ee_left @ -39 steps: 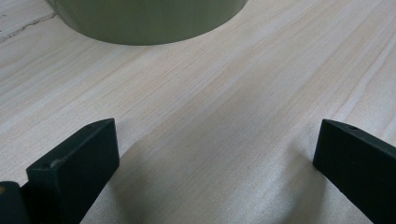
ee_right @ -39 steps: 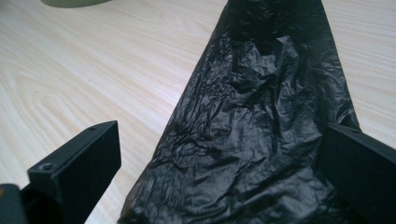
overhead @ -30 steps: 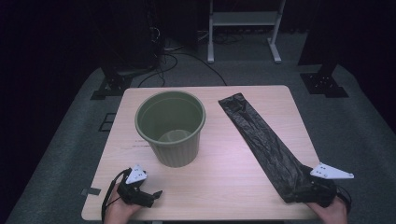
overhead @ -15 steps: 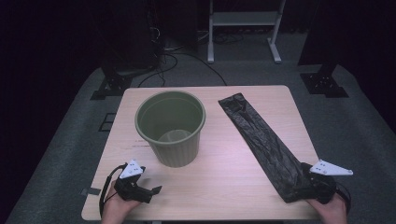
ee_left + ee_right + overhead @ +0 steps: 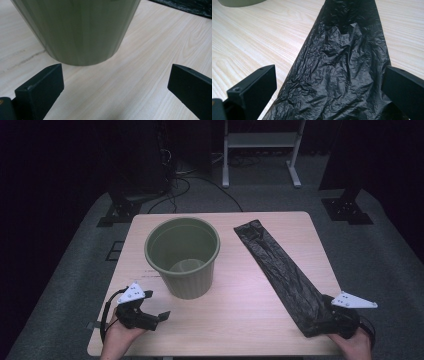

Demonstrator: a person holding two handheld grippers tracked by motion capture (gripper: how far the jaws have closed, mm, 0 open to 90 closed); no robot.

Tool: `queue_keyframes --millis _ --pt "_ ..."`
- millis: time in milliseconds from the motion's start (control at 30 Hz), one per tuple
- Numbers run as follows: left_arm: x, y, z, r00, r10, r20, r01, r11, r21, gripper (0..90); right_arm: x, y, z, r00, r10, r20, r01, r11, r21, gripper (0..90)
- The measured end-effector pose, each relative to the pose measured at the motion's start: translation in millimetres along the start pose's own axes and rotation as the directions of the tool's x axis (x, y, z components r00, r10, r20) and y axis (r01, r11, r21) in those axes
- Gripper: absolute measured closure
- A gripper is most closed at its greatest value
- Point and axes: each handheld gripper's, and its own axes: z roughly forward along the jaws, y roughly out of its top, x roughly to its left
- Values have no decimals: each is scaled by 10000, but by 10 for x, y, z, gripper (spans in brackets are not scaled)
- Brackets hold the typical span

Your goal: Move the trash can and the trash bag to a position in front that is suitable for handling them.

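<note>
Green bin [image 5: 183,256] stands upright on the wooden table [image 5: 240,310], left of the middle, mouth up. Black plastic bag [image 5: 282,272] lies flat as 1 long folded strip, running from near the far edge, right of centre, slantwise down to the near right corner.

Left gripper [image 5: 159,316] sits at the near left corner, held in a hand [image 5: 120,340], pointing toward the table's middle. In the left gripper view its 2 jaws stand wide apart with nothing between them but bare wood; the bin's base is just ahead, not touched.

Right gripper [image 5: 325,322] sits at the near right corner over the near end of the bag (grey plate on top). In the right gripper view its jaws are spread wide, 1 on each side of the strip, which lies between them. Jaws released, not pinching the plastic.
</note>
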Motion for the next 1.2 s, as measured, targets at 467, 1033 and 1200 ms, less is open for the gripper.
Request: queue_keyframes --millis 467,1033,1200 --pt "5 277 -199 9988 -217 429 222 9997 -106 0 3 -3 10 10000 -48 7 48 9999 105 0" --pt "166 665 -354 9995 -195 255 206 9988 -434 0 7 -3 14 10000 -82 -10 82 9999 126 0" --pt "199 764 -396 9994 -171 305 187 9984 -542 0 12 -4 22 10000 -83 -53 85 9997 220 0"
